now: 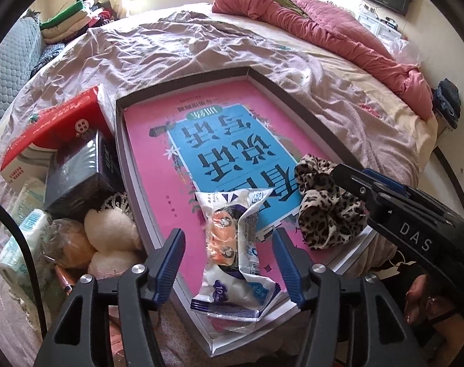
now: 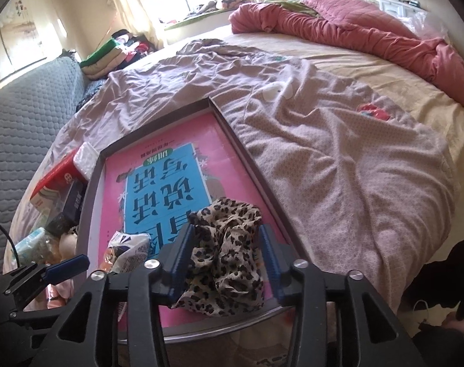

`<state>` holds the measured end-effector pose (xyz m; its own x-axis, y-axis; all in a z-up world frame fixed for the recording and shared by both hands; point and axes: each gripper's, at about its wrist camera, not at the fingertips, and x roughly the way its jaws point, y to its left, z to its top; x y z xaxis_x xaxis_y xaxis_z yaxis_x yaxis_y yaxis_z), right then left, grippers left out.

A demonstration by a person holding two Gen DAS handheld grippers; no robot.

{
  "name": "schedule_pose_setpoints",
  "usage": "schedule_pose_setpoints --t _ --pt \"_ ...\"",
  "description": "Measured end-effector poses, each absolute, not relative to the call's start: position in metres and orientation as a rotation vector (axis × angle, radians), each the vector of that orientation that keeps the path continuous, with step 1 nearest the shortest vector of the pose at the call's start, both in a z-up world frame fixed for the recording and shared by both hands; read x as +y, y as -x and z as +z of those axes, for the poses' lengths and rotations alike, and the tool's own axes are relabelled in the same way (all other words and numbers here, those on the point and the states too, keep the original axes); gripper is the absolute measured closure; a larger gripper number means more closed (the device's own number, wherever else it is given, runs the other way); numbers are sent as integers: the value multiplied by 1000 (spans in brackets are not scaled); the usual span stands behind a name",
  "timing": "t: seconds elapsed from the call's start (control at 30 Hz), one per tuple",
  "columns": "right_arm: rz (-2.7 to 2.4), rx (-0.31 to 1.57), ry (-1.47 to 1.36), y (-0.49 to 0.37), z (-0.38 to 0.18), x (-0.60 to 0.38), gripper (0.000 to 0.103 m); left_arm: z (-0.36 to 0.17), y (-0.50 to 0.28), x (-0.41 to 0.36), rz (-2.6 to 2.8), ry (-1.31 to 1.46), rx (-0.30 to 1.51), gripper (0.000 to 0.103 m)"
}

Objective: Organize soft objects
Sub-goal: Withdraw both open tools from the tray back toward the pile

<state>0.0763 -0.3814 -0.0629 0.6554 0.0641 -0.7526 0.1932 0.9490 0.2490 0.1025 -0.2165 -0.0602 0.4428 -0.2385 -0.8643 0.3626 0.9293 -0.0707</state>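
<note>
only left view shows fluffy balls [image 1: 109,235], both tongs spread, straddling packet [image 1: 235,253], scrunchie [image 2: 226,253]

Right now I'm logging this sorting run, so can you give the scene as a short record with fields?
surface: bed sheet
container: shallow tray with pink book cover inside
left hand-held gripper: open, straddling snack packet
right hand-held gripper: open around leopard scrunchie
beside tray: red box, plush toy
</note>
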Motion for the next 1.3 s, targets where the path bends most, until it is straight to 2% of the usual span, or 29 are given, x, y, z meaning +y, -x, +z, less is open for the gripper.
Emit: schedule_pose_setpoints --t 0.17,0.33,0.67,0.8,1.3 --pt "-84 843 -312 -75 -56 -382 49 -49 -101 -212 -378 -110 1024 38" --pt "-96 819 -303 -71 -45 -382 44 -35 -96 -207 -377 -94 992 36" --pt "-75 769 -271 -65 -18 -369 40 -3 -86 -184 -347 -68 925 33" --pt "-60 756 -255 -63 -9 -361 34 9 -83 -173 -322 -63 904 32" --pt "20 712 -171 -55 23 -314 30 33 -72 -113 -202 -30 865 31"
